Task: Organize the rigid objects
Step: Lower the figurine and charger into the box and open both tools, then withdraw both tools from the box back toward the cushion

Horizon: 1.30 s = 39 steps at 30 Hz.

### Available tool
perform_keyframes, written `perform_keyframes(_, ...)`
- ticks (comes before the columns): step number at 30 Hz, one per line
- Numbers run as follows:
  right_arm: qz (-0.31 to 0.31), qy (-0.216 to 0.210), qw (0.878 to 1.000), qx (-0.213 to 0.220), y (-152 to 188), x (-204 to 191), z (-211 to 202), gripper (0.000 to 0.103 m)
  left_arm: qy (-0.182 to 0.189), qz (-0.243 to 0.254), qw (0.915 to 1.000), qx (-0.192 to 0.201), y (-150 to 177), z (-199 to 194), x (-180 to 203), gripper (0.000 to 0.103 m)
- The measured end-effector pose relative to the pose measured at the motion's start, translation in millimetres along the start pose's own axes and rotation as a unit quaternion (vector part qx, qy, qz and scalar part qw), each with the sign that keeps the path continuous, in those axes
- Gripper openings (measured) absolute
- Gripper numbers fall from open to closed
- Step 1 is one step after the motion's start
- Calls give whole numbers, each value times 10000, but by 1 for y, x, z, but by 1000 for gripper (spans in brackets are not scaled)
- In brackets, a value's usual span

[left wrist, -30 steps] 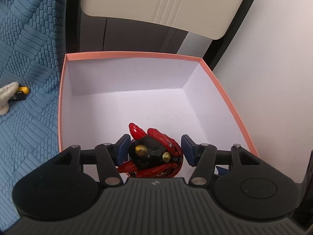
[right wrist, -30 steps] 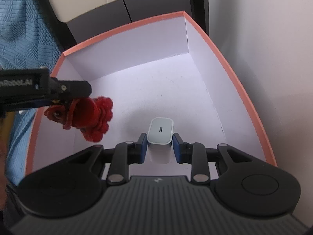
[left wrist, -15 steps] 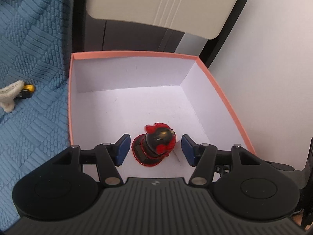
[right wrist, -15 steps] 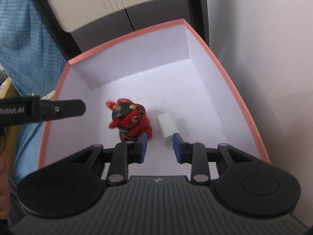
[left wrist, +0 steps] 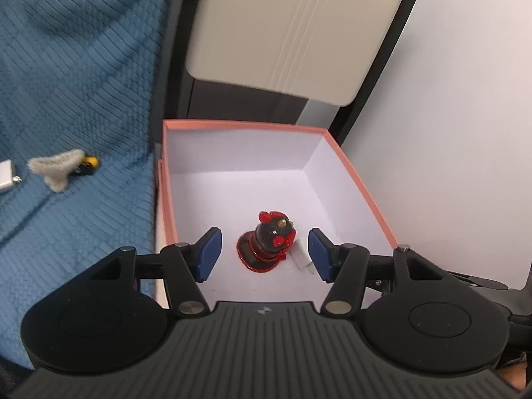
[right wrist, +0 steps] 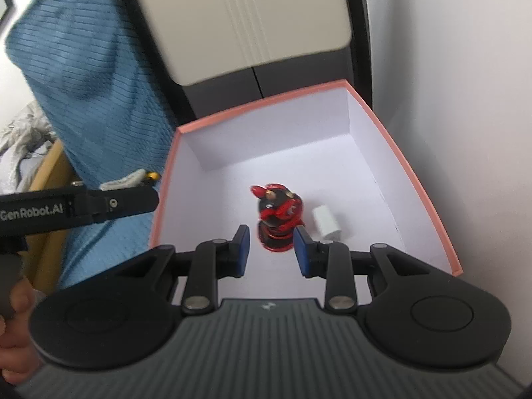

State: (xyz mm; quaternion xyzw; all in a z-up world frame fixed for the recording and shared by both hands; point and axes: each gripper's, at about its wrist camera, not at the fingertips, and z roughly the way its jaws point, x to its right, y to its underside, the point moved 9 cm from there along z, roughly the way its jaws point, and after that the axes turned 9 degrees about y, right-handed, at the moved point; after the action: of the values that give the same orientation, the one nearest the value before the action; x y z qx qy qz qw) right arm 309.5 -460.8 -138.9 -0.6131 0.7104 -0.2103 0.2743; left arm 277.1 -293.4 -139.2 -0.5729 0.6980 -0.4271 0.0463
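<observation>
A red and black figurine point(left wrist: 267, 244) stands upright on the floor of a white box with an orange rim point(left wrist: 246, 125). A white charger block point(left wrist: 302, 254) lies beside it on its right. Both also show in the right wrist view: the figurine point(right wrist: 277, 219) and the charger point(right wrist: 327, 222) inside the box point(right wrist: 419, 186). My left gripper point(left wrist: 264, 256) is open and empty above the box's near side. My right gripper point(right wrist: 271, 249) is open and empty, also raised over the near side. The left gripper's body point(right wrist: 76, 204) shows at the left of the right wrist view.
A blue quilted cover point(left wrist: 66, 99) lies left of the box. On it are a small cream fabric piece point(left wrist: 55, 166) with a black and yellow object point(left wrist: 88, 164), and a white item point(left wrist: 5, 176) at the frame edge. A beige panel point(left wrist: 292, 30) stands behind the box; a white wall is at right.
Both grippers opened and let go: the figurine and the charger dropped into the box. Both grippers have since pulled up and back from the box.
</observation>
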Motion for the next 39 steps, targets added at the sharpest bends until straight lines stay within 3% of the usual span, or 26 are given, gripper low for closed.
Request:
perform_keyframes(12, -135, -156, 9990, 389, 10, -48, -60, 33, -35, -21, 9988, 490, 14, -91, -8, 63)
perform_keyframes(23, -245, -286, 9974, 607, 41, -94, -105, 33, -187, -80, 9966, 798, 43, -168, -44, 64)
perform_keyframes(35, -369, -285, 9965, 696, 78, -135, -131, 33, -353, -23, 9949, 943, 82, -221, -82, 65)
perform_keyframes(39, -349, -321, 9958, 779, 92, -147, -138, 33, -369, 114, 9941, 1009, 94, -236, -87, 70)
